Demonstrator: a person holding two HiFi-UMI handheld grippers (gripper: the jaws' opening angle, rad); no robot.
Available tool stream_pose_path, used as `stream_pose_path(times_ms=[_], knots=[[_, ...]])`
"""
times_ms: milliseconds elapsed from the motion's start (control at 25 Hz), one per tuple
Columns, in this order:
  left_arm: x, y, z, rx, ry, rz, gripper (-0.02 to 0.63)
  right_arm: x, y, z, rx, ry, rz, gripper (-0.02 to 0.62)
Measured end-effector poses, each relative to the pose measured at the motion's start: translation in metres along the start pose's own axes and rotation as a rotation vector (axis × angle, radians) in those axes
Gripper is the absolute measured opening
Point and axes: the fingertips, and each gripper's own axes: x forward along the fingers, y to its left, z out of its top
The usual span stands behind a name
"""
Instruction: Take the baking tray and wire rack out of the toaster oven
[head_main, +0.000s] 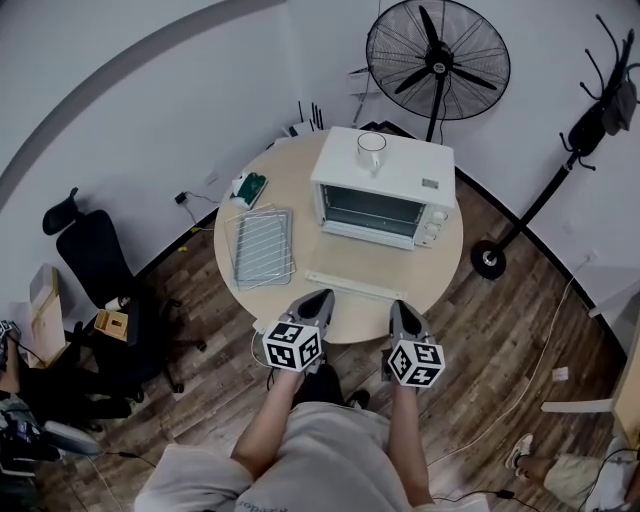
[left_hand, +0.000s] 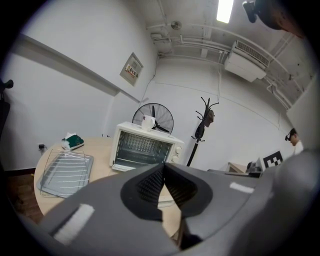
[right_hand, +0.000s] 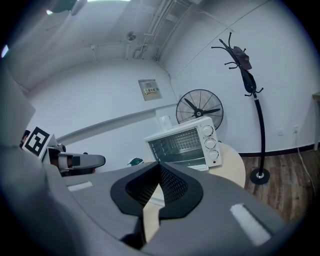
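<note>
Metal wire rack (head_main: 262, 245) lies on what looks like the baking tray (head_main: 237, 275), flat on the round wooden table (head_main: 440, 270), just left of the white toaster oven (head_main: 385, 185). The oven's door (head_main: 355, 285) is folded open toward the person. A cup (head_main: 371, 152) stands on the oven's top. The left gripper (head_main: 322, 297) and right gripper (head_main: 397, 308) hover at the table's near edge, each clenched on nothing.
</note>
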Motion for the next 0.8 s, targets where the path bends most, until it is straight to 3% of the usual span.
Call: stream_pose_path(times_ms=[800], knots=[[-0.007, 0.008, -0.0047, -0.051, -0.005, 0.019, 0.055, -0.0026, 0.0075, 0.0023, -0.024, -0.009, 0.006, -0.001]])
